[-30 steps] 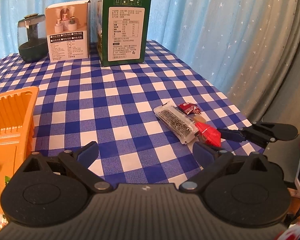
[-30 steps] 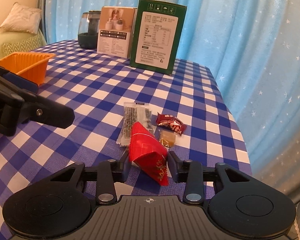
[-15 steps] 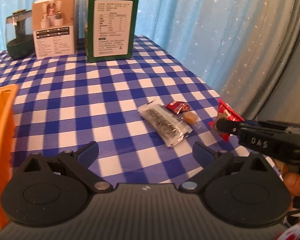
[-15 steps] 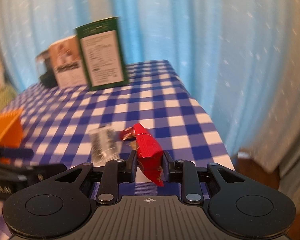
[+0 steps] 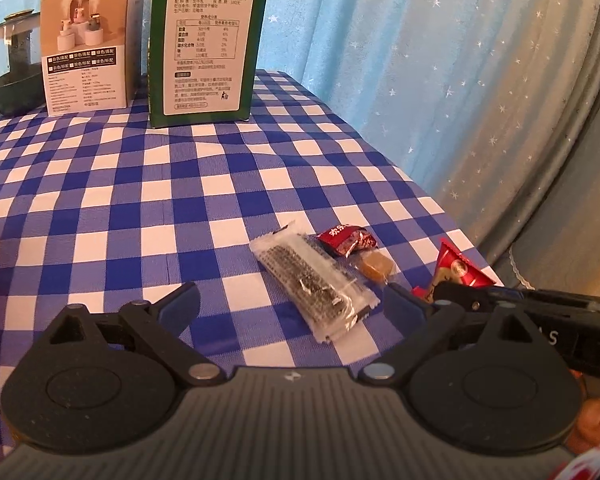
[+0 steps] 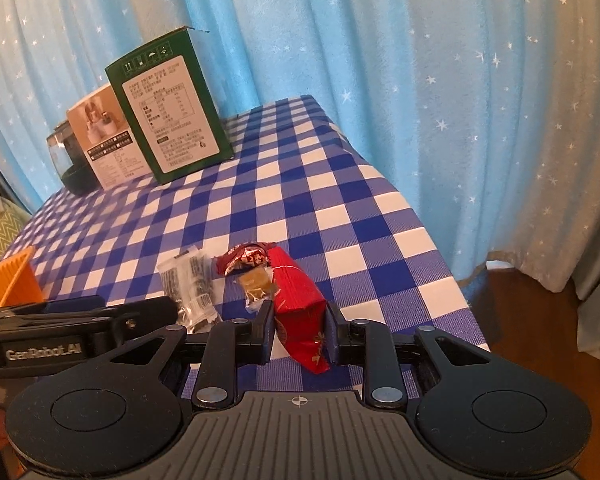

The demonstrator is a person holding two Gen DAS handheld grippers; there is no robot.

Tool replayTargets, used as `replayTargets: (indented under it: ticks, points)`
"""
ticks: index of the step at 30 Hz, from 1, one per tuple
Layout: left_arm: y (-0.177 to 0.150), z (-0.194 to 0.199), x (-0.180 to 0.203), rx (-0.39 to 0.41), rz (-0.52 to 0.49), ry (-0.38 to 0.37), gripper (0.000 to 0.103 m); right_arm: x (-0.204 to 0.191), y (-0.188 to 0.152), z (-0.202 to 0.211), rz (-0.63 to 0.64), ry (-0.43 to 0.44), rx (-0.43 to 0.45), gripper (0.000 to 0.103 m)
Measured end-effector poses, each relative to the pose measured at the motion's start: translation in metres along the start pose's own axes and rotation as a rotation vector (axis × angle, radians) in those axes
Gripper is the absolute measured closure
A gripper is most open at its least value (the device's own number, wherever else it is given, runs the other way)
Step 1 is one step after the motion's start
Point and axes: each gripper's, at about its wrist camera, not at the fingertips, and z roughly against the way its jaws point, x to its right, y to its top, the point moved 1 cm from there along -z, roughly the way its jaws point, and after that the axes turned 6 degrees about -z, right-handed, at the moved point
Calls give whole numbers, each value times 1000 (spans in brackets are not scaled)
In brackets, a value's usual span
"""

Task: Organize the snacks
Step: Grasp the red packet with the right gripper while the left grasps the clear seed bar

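**Between the right tongs: one red packet, lifted and ready to carry**

At lower centre of the right wrist view, my right tongs [image 6: 298, 320] are clamped on the red snack packet [image 6: 300, 308], pads pressing its two flat sides, and it looks to me to be off the checked worktop [image 6: 300, 184]. My left tongs [image 5: 292, 304] stand wide apart and hold nothing, hovering low over the clear-wrapped snack bar [image 5: 313, 284]. Just beside that bar, toward the right of the left view, lie the dark red candy [image 5: 345, 236] and the small brown candy [image 5: 375, 266], touching or nearly so. The orange tray [image 6: 10, 284] peeks in at the left edge of the right view; I judge it to be where the snacks belong.

To do this well, I would keep the squeeze steady, since the foil looks slippery. I would raise the packet enough to pass over the left tongs, which sit between it and the tray. Release should come only once it is inside the rim.
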Motion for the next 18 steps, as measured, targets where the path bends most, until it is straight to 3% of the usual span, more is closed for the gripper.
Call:
replayTargets:
  ticks: [12,16,18]
  points:
    - [10,-35,7,-32,41,-11,31,3,1,6,-55,-19,23,78]
    - [12,-39,10,-35,2,6,37,2,1,5,-52,-19,18,78]
    - [12,-38,11,-46,-28,13,54,2,1,4,-49,-20,13,78]
